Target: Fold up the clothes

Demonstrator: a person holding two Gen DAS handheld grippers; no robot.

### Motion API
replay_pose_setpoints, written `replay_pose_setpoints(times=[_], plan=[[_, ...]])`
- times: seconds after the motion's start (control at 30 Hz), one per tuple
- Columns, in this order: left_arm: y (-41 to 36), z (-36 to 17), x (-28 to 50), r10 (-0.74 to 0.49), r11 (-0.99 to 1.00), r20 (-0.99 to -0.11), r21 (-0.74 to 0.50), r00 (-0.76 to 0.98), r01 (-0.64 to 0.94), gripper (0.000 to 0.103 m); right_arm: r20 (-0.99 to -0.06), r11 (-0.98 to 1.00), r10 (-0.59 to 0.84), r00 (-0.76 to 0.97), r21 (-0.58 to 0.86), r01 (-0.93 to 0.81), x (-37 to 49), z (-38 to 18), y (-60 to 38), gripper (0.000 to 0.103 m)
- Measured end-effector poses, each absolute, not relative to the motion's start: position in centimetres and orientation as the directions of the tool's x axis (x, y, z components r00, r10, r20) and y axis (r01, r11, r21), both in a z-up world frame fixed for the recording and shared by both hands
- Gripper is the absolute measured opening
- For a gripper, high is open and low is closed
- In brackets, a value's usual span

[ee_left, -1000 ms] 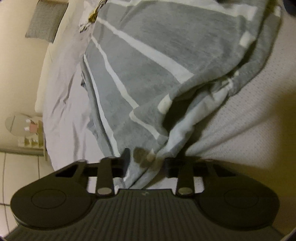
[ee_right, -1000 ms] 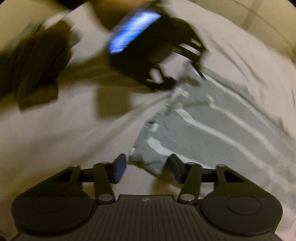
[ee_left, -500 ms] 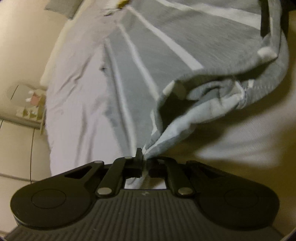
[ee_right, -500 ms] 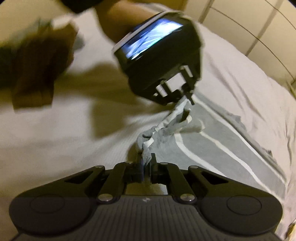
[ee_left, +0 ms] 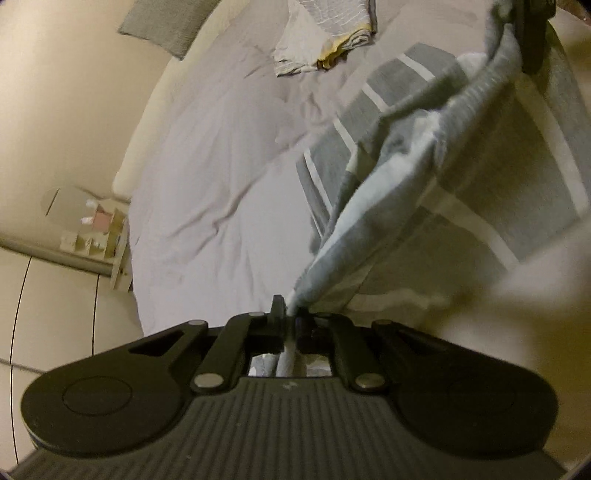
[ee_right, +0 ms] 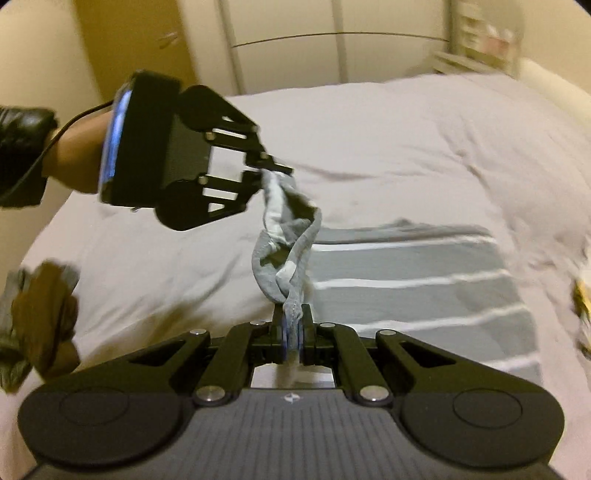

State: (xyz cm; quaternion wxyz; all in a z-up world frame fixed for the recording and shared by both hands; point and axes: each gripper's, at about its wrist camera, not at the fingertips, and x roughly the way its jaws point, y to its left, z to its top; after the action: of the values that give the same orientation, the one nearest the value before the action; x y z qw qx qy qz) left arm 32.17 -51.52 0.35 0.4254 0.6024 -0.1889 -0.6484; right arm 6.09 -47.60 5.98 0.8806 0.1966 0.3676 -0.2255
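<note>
A grey garment with white stripes (ee_left: 461,155) lies partly on the bed, one edge lifted off it. My left gripper (ee_left: 291,317) is shut on one corner of that edge. My right gripper (ee_right: 293,326) is shut on the other corner. The raised edge hangs bunched and twisted between the two grippers (ee_right: 284,236). In the right wrist view the left gripper (ee_right: 275,173) shows at upper left, held by a hand with a dark sleeve. The rest of the garment (ee_right: 413,280) still lies flat on the sheet.
The bed (ee_left: 207,206) has a pale wrinkled sheet. A folded pale cloth with a yellow edge (ee_left: 325,40) lies at the far end, near a grey pillow (ee_left: 166,26). A brown crumpled garment (ee_right: 40,317) sits at the bed's left edge. A small shelf (ee_left: 96,232) stands beside the bed.
Both grippers closed on the garment's corners and rose, lifting its edge off the bed. More of the sheet and the folded cloth now show in the left wrist view.
</note>
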Motion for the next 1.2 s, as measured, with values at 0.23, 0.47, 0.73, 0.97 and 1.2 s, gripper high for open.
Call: replay_pose_setpoints(times=[0.23, 0.47, 0.73, 0.97, 1.2], plan=[[-61.9, -2.1, 24.8, -0.712, -0.656, -0.700, 0.689, 0.048, 0.307, 0.004, -0.754, 0.733, -0.256, 0.605, 0.257, 0.630, -1.9, 3.6, -58.4, 0.004], [-68.8, -7.1, 19.7, -0.624, -0.753, -0.781, 0.611, 0.028, 0.244, 0.004, -0.791, 0.610, -0.231, 0.566, 0.336, 0.718, -7.5, -1.4, -65.7, 0.004], [-72.1, -9.8, 18.4, -0.547, -0.811, -0.837, 0.534, 0.012, 0.241, 0.004, -0.810, 0.496, -0.183, 0.557, 0.413, 0.764, -9.2, -5.4, -67.7, 0.004], [-73.3, -10.3, 18.0, -0.545, -0.790, -0.838, 0.527, 0.035, 0.312, 0.004, -0.810, 0.448, -0.180, 0.558, 0.438, 0.779, -9.6, -6.5, -68.2, 0.004], [-74.2, -10.4, 18.7, -0.550, -0.762, -0.834, 0.525, 0.047, 0.379, 0.011, -0.808, 0.432, -0.189, 0.558, 0.442, 0.786, -9.5, -6.3, -68.2, 0.005]])
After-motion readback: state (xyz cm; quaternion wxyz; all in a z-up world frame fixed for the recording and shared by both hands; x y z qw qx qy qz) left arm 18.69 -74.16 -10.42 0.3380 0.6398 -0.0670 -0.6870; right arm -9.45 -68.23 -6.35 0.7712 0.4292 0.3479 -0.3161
